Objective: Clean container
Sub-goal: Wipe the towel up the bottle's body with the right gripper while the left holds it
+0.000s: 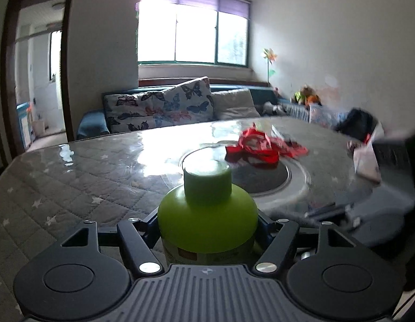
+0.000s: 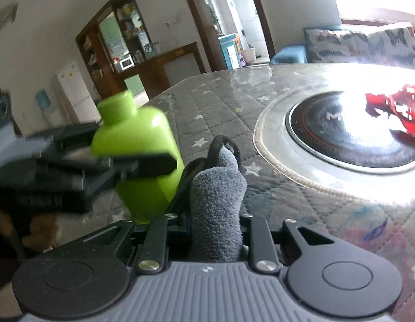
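Note:
A lime-green plastic bottle (image 1: 207, 214) with a matching cap stands upright between the fingers of my left gripper (image 1: 208, 230), which is shut on its body. In the right wrist view the same bottle (image 2: 143, 134) is held tilted above the table by the left gripper (image 2: 126, 166), at the left of the frame. My right gripper (image 2: 215, 187) is shut on a folded grey terry cloth (image 2: 218, 201). The cloth's tip sits just right of the bottle's lower side; I cannot tell whether they touch.
The table (image 1: 86, 182) has a grey quilted star-print cover under a glossy sheet. A round black hob (image 2: 341, 134) is set into its middle, with a crumpled red bag (image 1: 261, 147) on it. Dark bags and packets (image 1: 363, 134) lie at the far right; a sofa (image 1: 159, 107) stands behind.

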`<state>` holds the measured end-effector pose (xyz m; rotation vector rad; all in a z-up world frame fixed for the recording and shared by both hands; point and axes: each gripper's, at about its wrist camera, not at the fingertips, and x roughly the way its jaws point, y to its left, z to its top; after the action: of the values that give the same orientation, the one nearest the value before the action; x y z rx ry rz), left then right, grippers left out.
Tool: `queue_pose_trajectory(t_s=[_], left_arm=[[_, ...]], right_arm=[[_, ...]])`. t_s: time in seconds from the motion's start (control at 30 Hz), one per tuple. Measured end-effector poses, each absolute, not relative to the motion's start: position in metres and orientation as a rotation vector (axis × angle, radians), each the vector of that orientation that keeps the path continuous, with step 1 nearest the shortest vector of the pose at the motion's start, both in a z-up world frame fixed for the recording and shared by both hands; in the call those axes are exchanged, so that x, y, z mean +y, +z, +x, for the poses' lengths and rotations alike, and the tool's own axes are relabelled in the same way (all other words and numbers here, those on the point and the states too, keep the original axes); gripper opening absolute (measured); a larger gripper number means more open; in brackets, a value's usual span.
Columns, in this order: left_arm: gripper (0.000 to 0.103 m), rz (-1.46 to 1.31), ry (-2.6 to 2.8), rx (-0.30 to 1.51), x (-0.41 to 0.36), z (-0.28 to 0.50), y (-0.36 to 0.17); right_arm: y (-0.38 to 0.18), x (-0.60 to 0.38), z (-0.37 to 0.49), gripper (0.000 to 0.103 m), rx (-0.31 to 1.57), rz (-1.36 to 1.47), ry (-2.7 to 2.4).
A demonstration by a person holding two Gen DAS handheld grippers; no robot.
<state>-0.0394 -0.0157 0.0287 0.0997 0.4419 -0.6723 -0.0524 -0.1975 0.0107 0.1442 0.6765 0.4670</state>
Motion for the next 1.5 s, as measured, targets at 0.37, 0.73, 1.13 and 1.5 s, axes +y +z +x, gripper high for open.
queue_pose_trajectory(t_s=[0.37, 0.73, 1.13, 1.5], left_arm=[[0.071, -0.098, -0.796, 0.418, -0.014, -0.041, 0.067], [0.071, 0.025, -0.772, 0.384, -0.044, -0.044, 0.048], [0.071, 0.063, -0.695, 0.407, -0.028, -0.042, 0.035], [0.071, -0.121, -0.734, 0.463, -0.017, -0.034, 0.039]], right_arm=[[0.013, -0.168, -0.069, 0.022, 0.616, -0.089, 0.462], [0.010, -0.165, -0.075, 0.022, 0.590, -0.137, 0.473], [0.009, -0.163, -0.084, 0.022, 0.580, -0.140, 0.473], [0.006, -0.161, -0.102, 0.022, 0.578, -0.136, 0.471]])
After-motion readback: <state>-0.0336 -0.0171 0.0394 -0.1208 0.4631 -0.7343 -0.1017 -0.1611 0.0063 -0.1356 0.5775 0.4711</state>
